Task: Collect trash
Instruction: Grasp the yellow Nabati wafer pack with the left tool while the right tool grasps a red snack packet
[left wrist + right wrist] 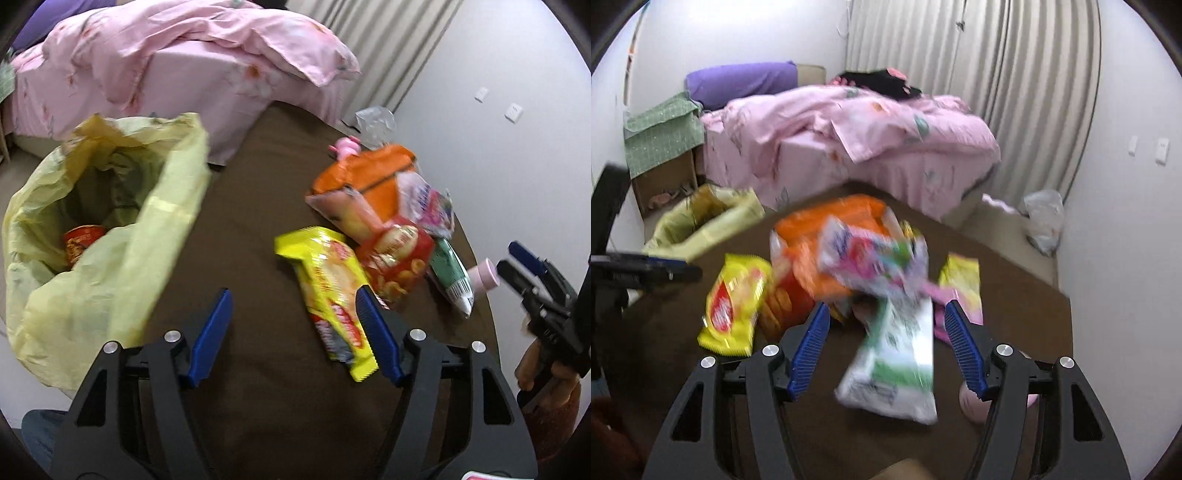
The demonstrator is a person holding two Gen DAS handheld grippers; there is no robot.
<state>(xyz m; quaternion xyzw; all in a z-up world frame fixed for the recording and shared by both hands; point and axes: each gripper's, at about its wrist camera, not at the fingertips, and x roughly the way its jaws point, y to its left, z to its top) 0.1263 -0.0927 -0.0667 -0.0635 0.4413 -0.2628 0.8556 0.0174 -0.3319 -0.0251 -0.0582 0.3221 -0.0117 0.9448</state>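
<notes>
Lying on the brown table (258,229): a heap of snack wrappers, with the yellow packet (332,291) nearest the left gripper (295,314) and the white-and-green packet (897,365) between the fingers of the right gripper (884,325). Standing wide apart on both grippers — nothing gripped by either. Sitting at the table's left edge, mouth open: the pale yellow trash bag (103,236), a red item (83,242) showing inside.

Judging by look: thin film packets, light, limp and crinkly, probably slick — likely sliding or buckling under a push. Best taken across a flat middle or a crimped end seam, pinching the film rather than scooping.

Showing in the left wrist view only: the bag's interior, the red biscuit packet (399,258) plainly, the pink cylinder's (484,277) full shape beside the green packet. Showing in the right wrist view only: a second yellow packet (960,280) behind the heap, a cardboard box (665,177) by the pink bed (849,129). Blurring in both views.
</notes>
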